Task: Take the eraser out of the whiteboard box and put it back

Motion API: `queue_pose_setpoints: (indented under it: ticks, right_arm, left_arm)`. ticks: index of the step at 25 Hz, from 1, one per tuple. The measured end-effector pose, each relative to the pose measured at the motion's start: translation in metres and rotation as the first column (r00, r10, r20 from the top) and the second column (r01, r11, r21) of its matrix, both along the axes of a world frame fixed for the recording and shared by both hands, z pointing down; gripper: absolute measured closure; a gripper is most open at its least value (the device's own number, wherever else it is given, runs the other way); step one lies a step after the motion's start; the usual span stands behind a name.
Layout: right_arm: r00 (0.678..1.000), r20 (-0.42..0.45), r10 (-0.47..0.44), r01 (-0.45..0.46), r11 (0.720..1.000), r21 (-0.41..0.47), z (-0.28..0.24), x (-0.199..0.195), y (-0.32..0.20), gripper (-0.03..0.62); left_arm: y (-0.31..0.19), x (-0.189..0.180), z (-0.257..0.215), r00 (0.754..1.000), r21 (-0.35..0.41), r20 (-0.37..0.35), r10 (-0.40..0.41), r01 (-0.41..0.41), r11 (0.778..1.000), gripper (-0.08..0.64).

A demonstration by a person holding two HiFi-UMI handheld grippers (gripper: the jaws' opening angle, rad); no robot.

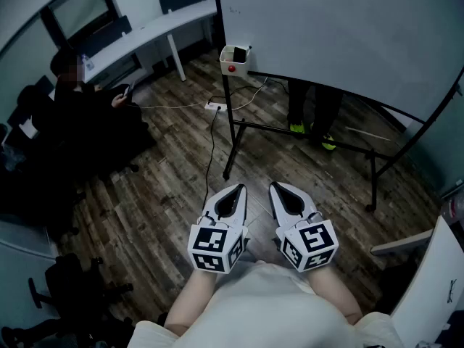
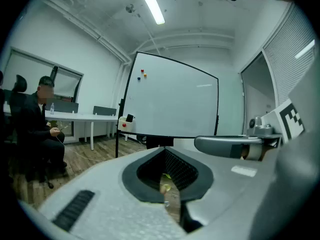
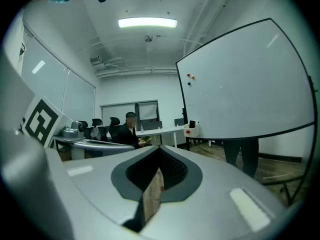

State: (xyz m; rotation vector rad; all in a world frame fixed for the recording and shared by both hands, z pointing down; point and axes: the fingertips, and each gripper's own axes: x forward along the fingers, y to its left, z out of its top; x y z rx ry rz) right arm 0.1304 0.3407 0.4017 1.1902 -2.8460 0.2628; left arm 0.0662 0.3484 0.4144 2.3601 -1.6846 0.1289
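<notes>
The left hand-held gripper [image 1: 235, 188] and right hand-held gripper [image 1: 278, 185], smooth grey wedges, are held pressed together and empty, while the dark eraser [image 1: 238, 51] is seated in the squarish white whiteboard box [image 1: 240, 66].

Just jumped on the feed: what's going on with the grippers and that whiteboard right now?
A person holds the left gripper and the right gripper side by side, low and close to their body, both shut and empty. They stand well short of the whiteboard. The whiteboard box hangs at the board's lower left corner with the dark eraser still in it, not yet taken out. A seated person is off to the left.
</notes>
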Motion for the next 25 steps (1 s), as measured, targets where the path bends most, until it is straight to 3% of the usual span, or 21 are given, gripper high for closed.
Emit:
queue_pose_setpoints:
  ticks: [15, 25]
  right_arm:
    - [0.998, 0.041, -0.056, 0.057, 0.998, -0.026, 0.004, -0.005, -0.005, 0.588]
    - [0.999, 0.026, -0.034, 0.034, 0.999, -0.030, 0.007, -0.011, -0.046, 0.588]
  left_arm:
    - [-0.008, -0.001, 0.008, 0.999, -0.022, 0.001, -0.032, 0.032, 0.999, 0.555]
    - [-0.054, -0.004, 0.014, 1.000, -0.036, -0.029, -0.001, 0.000, 0.999, 0.555]
